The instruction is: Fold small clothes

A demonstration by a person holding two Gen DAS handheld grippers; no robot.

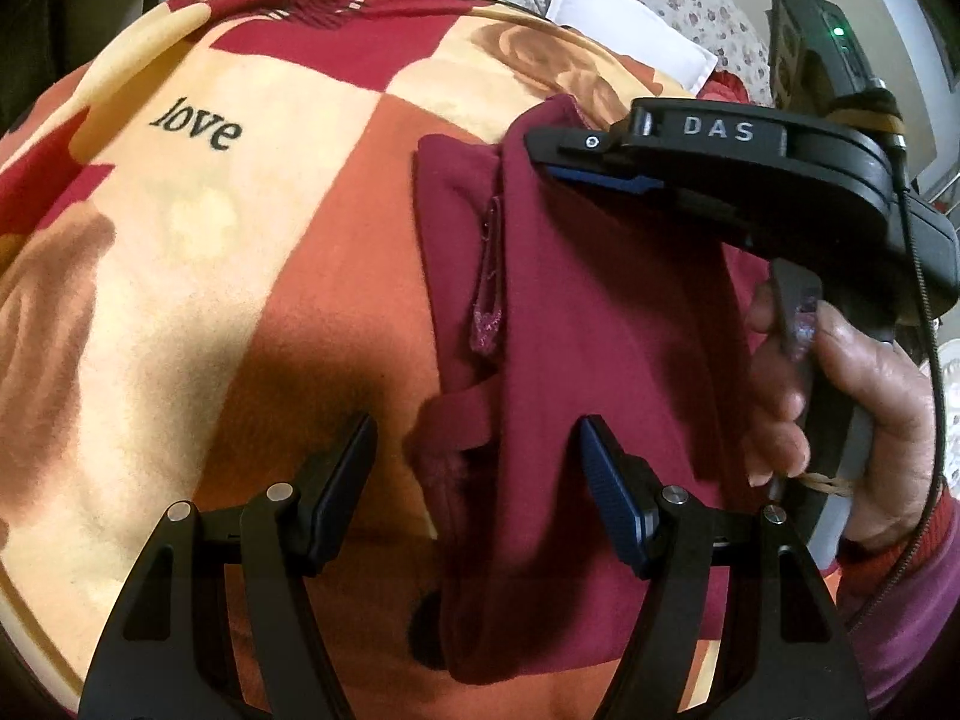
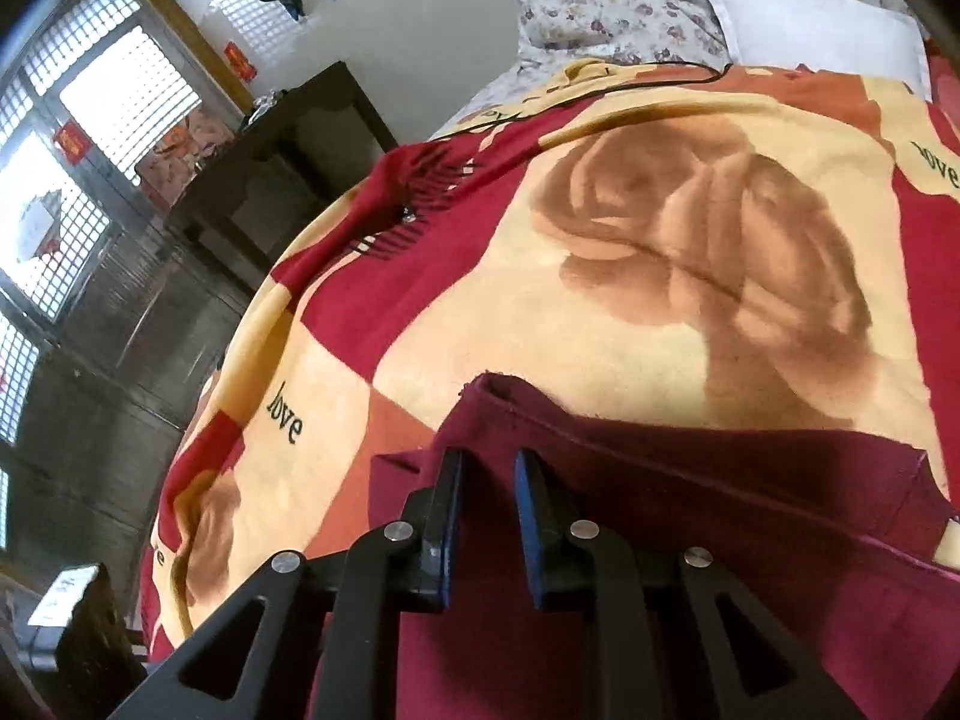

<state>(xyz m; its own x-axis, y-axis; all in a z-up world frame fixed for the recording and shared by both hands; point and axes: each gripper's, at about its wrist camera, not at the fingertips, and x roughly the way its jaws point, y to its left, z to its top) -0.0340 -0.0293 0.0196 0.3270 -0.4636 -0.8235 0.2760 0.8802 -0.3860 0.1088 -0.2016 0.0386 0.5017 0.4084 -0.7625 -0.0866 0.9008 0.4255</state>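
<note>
On the left of the left wrist view we saw the blanket (image 1: 198, 252), with squares of cream, orange and red, brown roses and the word "love" printed on it. Our left gripper (image 1: 477, 450) hovered low over it with its two fingers wide apart and nothing between them; the left finger stood above the blanket and the right finger above the cloth. To the right of the middle lay the dark red garment (image 1: 588, 330), spread flat on the blanket, with a small pocket flap on its left part. Further right, our right gripper (image 1: 591, 165) reached over the far edge of the garment, and the right hand (image 1: 858, 408) held its handle.

In the right wrist view, the dark cabinet (image 2: 288, 174) stood on the left, beside the bed. The right gripper (image 2: 487, 468) had its fingers close together but with a narrow gap, just above the garment (image 2: 690, 516), gripping nothing. The white pillow (image 2: 822, 30) lay far right.
</note>
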